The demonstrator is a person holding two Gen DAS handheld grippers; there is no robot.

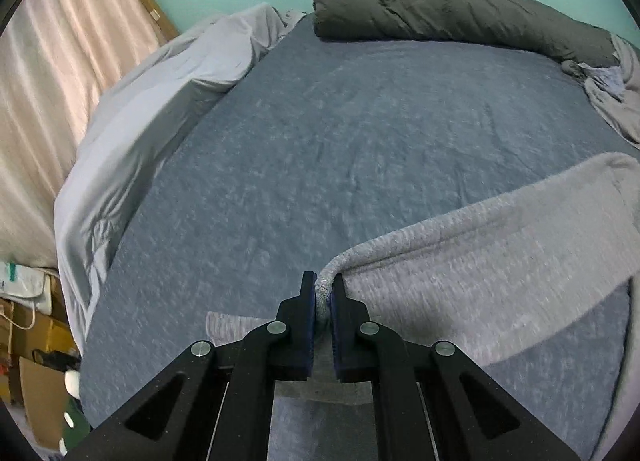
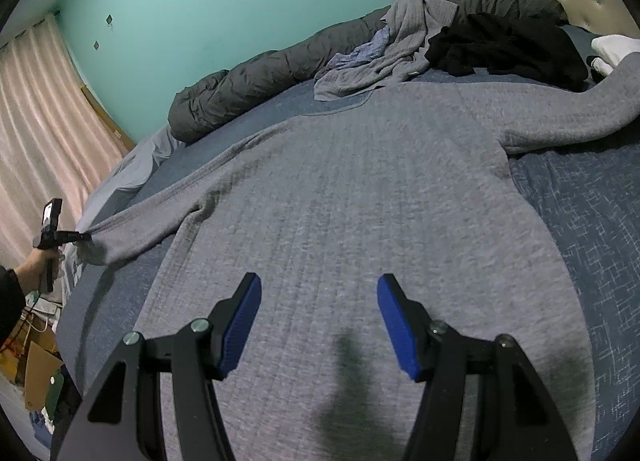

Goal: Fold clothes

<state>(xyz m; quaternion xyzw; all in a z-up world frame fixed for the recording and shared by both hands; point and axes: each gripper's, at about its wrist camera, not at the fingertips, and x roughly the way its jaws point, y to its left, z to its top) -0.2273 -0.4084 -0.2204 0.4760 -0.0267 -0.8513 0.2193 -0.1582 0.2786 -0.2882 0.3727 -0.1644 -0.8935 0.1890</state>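
My left tool [image 1: 325, 295] pinches the sleeve cuff [image 1: 323, 288] of the grey sweater [image 2: 360, 221], whose body lies to its right beneath my empty, half-open right tool [image 2: 318, 315].

No readable text, label, brand, number or sign anywhere in either view. White bag [image 1: 24, 281] on the floor beside the bed with green marks, too blurred and small to read. Small screen [image 2: 50, 213] on the far hand-held gripper lit, nothing legible on it.
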